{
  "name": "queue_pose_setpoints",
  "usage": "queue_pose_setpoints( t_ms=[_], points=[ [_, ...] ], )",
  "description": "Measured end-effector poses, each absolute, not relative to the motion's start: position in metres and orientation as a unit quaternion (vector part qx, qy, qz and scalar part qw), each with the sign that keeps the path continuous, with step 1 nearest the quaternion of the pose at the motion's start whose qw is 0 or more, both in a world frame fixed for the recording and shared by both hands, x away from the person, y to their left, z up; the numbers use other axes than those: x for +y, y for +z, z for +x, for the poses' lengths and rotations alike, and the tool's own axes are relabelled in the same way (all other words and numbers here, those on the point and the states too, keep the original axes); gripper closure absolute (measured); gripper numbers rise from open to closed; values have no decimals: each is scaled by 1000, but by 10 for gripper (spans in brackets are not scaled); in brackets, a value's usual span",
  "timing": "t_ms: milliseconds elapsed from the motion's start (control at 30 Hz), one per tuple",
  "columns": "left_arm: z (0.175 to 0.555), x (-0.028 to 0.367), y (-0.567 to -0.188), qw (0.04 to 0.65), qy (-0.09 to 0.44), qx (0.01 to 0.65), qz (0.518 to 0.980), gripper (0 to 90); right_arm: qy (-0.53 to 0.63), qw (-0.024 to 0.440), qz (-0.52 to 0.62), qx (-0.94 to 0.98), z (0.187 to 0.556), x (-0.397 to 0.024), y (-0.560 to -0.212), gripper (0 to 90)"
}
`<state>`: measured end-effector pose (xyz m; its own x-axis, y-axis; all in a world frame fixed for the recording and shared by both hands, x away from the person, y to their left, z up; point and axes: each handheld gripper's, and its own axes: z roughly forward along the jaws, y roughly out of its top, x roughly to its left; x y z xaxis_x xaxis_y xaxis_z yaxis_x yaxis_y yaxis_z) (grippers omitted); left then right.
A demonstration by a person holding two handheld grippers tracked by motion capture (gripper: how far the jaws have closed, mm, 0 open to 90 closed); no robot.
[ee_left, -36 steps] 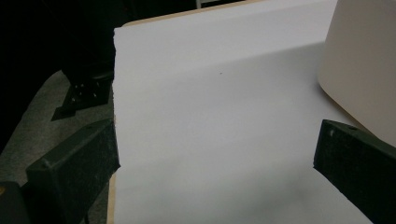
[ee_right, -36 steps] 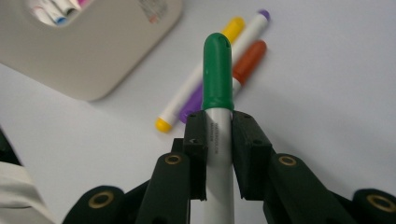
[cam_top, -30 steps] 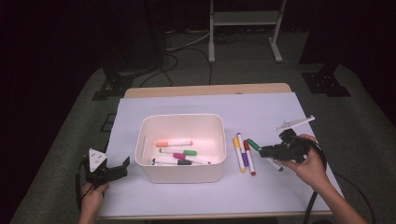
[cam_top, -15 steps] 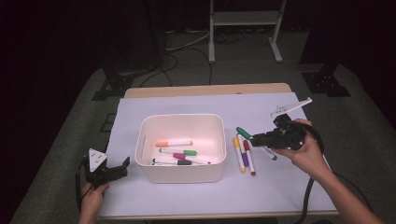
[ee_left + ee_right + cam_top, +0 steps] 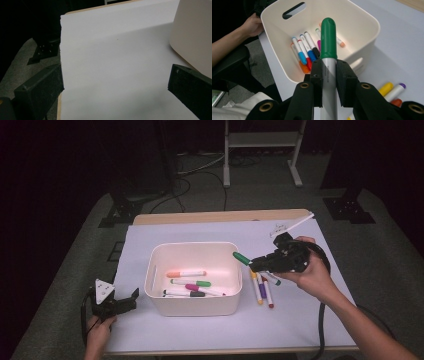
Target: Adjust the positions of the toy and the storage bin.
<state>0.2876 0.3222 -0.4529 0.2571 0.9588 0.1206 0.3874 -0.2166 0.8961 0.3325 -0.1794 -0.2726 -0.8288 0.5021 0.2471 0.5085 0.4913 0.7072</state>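
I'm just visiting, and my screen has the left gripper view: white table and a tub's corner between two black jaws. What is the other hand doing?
Observer: The right gripper grips a green-capped marker, its jaws shut on the grey barrel.
Visitor: Where is it?
Observer: In the air beside the right wall of the white tub, with the cap pointing over the rim.
Visitor: Is the tub empty?
Observer: No, an orange marker and several others lie inside. More loose markers lie on the table to the tub's right.
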Motion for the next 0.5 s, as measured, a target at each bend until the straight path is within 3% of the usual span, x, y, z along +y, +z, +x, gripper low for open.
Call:
queue_pose_setpoints(
  t_ms=[500],
  points=[
    [288, 322, -453, 394, 363, 487, 689, 0, -396, 27, -232, -888, 337, -118, -260, 759]
  ],
)
